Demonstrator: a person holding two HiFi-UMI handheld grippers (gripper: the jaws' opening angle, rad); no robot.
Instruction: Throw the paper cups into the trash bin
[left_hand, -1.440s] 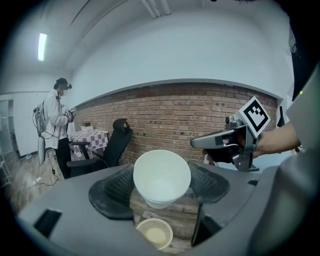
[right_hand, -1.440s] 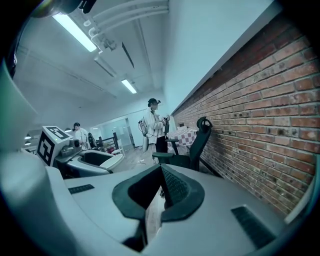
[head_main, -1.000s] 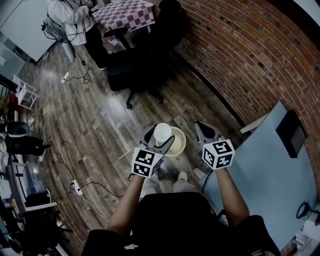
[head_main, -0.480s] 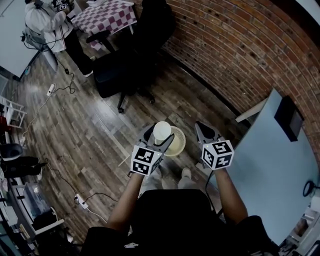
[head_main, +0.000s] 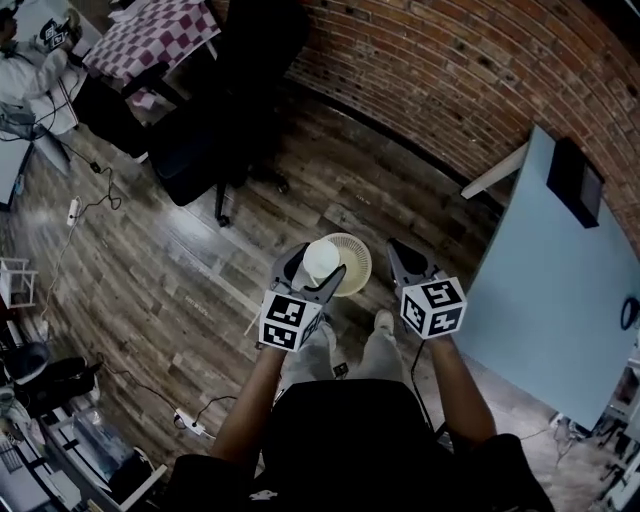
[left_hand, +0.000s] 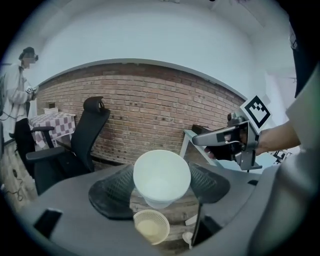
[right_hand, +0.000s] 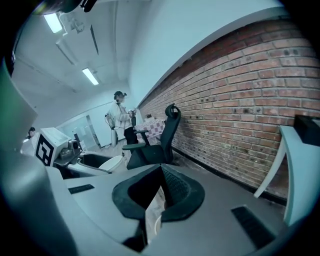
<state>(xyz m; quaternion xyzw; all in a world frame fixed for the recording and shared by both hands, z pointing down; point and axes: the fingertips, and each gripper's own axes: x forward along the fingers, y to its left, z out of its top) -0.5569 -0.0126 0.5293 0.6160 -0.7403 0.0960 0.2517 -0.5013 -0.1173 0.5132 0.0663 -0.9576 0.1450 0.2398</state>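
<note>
My left gripper is shut on a white paper cup, held upright at about waist height. In the left gripper view the cup sits between the two black pads, and a beige mesh trash bin stands on the floor below and just beyond it. In the head view the bin shows just right of the cup, partly hidden behind it. My right gripper hovers to the right of the bin with its jaws together and nothing in them. In its own view the right gripper's tips meet, and the cup shows at the left.
A brick wall runs along the far side. A light blue table stands close on the right. A black office chair is ahead to the left, with a checkered table and a person beyond. Cables lie on the wooden floor.
The whole view has swung: chair, checkered table and person slid to the upper left, and the blue table came nearer. Both grippers and the cup keep their places over the bin.
</note>
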